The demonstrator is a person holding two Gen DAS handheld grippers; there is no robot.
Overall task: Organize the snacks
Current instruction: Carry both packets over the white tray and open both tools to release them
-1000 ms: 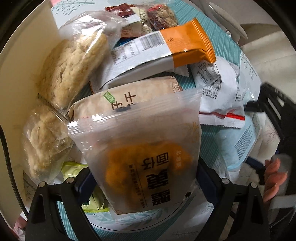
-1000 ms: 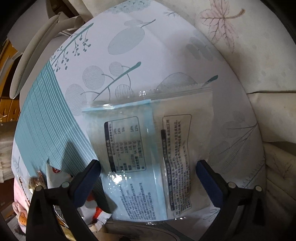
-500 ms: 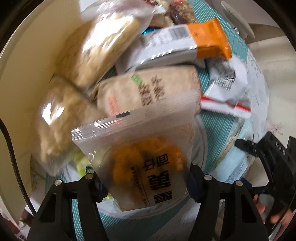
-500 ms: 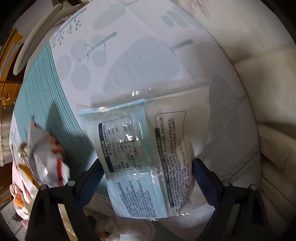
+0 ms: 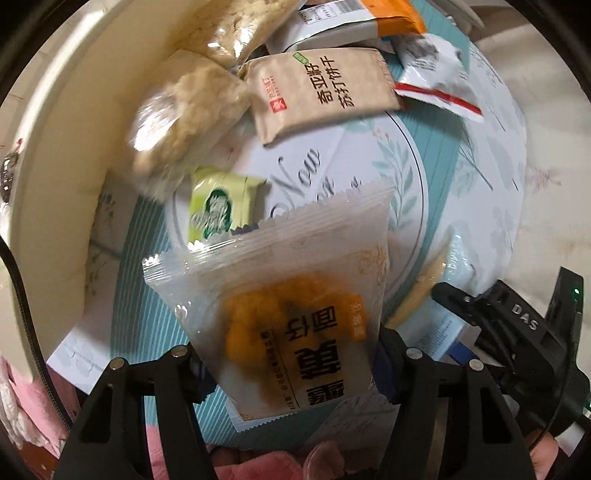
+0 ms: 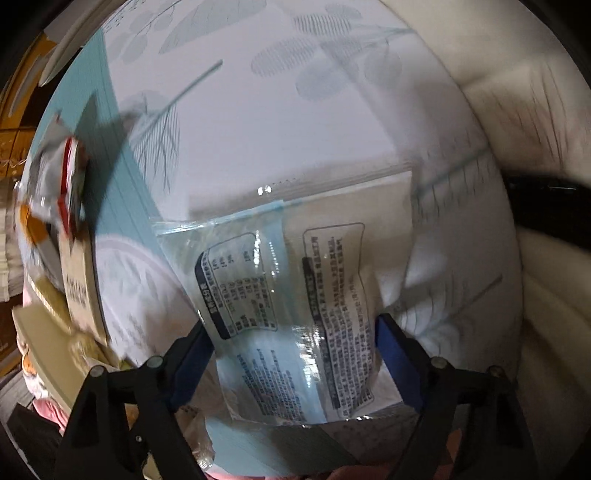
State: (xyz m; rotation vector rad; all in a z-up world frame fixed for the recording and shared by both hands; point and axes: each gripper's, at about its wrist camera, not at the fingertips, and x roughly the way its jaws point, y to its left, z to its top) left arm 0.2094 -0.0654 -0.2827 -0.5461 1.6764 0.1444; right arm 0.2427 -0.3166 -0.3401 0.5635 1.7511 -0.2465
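Observation:
My left gripper (image 5: 291,354) is shut on a clear packet with an orange snack inside (image 5: 288,314) and holds it above the patterned tablecloth (image 5: 436,177). Beyond it lie a small green packet (image 5: 221,206), a brown cracker packet (image 5: 321,88), two clear bags of pale biscuits (image 5: 188,122) and an orange-and-white packet (image 5: 369,18). My right gripper (image 6: 291,339) is shut on a clear packet with blue and white print (image 6: 291,302), held over the tablecloth (image 6: 277,122). The right gripper also shows at the lower right of the left wrist view (image 5: 517,328).
A cream tray rim (image 5: 55,122) runs along the left of the snack pile. A white packet with a red strip (image 5: 436,77) lies at the far right of the pile. Pink cloth (image 5: 258,465) shows below. A cream cushioned surface (image 6: 546,314) borders the tablecloth on the right.
My left gripper has closed on the orange snack packet and pulled it back from the pile, uncovering the green packet. My right gripper has carried its packet leftward, nearer the pile.

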